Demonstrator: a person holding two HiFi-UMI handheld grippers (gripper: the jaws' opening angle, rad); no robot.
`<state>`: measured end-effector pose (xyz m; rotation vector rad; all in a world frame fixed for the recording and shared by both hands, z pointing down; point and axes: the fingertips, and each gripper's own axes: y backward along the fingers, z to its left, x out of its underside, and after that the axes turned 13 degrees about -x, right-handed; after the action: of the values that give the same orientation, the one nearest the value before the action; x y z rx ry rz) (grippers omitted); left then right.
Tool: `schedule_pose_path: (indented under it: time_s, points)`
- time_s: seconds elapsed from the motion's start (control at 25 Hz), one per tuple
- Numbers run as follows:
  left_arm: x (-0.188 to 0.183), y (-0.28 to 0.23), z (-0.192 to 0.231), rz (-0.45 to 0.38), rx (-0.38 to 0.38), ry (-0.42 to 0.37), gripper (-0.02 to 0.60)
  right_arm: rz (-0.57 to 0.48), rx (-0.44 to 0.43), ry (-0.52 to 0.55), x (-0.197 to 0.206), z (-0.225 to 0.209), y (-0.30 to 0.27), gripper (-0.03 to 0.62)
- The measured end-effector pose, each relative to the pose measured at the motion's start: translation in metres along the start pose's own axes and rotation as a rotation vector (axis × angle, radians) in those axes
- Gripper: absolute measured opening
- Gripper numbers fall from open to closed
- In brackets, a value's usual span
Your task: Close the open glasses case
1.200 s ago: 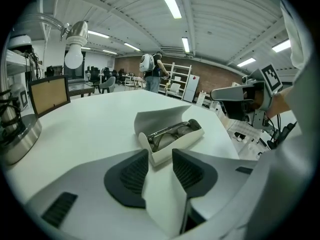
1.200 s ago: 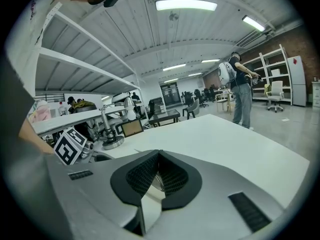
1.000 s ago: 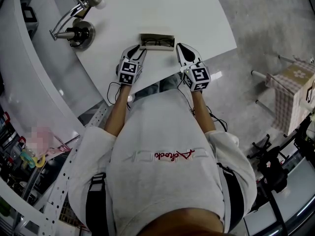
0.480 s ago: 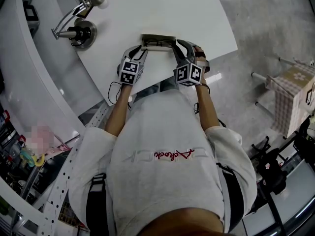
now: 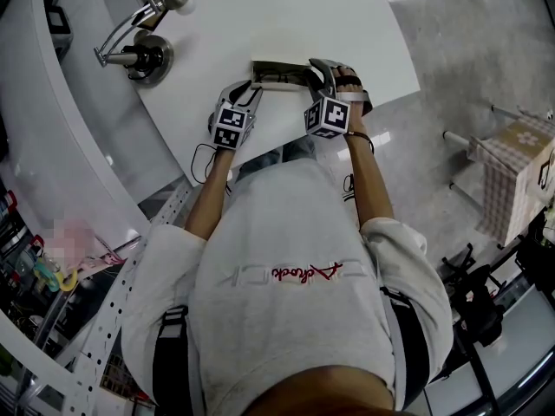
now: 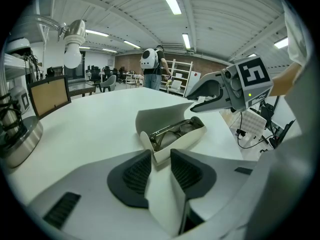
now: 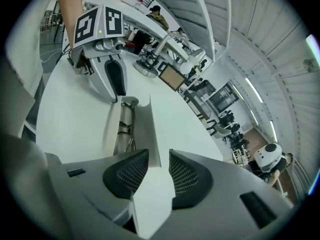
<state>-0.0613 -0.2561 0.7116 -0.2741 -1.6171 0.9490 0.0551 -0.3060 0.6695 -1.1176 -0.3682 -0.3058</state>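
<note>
An open cream glasses case (image 5: pixel 279 72) lies on the white table (image 5: pixel 286 16), with dark-framed glasses (image 6: pixel 172 133) inside and its lid (image 6: pixel 162 115) standing up behind. My left gripper (image 5: pixel 250 90) is at the case's left end. In the left gripper view the case's near end fills the gap between the left gripper (image 6: pixel 160 165) pads. My right gripper (image 5: pixel 317 70) is at the right end, rolled on its side. Its jaws are opening, and the lid's edge (image 7: pixel 149 134) runs between them without the pads pressing on it.
A chrome desk lamp (image 5: pixel 139 29) stands on its round base (image 5: pixel 149 59) at the table's back left. The table's near edge (image 5: pixel 260 150) is just under my wrists. A stool with a checked cloth (image 5: pixel 516 159) is on the floor to the right.
The right gripper rolled over, moved in from the right of the case and dropped to its right end, and its jaws went from shut to wide. The left gripper stayed put.
</note>
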Motion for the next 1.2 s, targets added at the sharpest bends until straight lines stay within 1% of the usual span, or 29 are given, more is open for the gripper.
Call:
schedule_pose_path:
  time_s: [0.08, 0.12, 0.16, 0.24, 0.52, 0.72, 0.96, 1.2]
  points:
    - [0.002, -0.001, 0.000, 0.002, 0.001, -0.002, 0.150, 0.003, 0.008, 0.003, 0.000, -0.003, -0.001, 0.100]
    - [0.002, -0.001, 0.001, 0.002, 0.001, -0.002, 0.149, 0.005, 0.013, 0.009, 0.000, -0.004, -0.001, 0.059]
    - [0.002, -0.001, 0.001, 0.001, 0.001, -0.001, 0.149, 0.007, 0.017, 0.017, 0.000, -0.004, -0.001, 0.030]
    - [-0.001, 0.000, 0.000, -0.002, -0.001, 0.000, 0.149, 0.010, 0.019, 0.029, 0.000, -0.002, 0.000, 0.023]
    - [-0.003, 0.000, 0.001, -0.005, -0.006, 0.003, 0.149, -0.008, -0.011, 0.014, -0.001, 0.006, 0.003, 0.022]
    - [-0.003, 0.000, 0.001, -0.004, -0.005, 0.005, 0.150, -0.026, -0.063, -0.017, -0.001, 0.023, 0.006, 0.035]
    - [-0.004, 0.000, 0.002, -0.006, -0.005, 0.003, 0.149, -0.018, -0.107, -0.026, 0.001, 0.042, 0.006, 0.055]
    - [-0.004, 0.001, 0.002, -0.009, -0.002, 0.011, 0.149, -0.012, -0.134, -0.032, 0.003, 0.056, 0.004, 0.067]
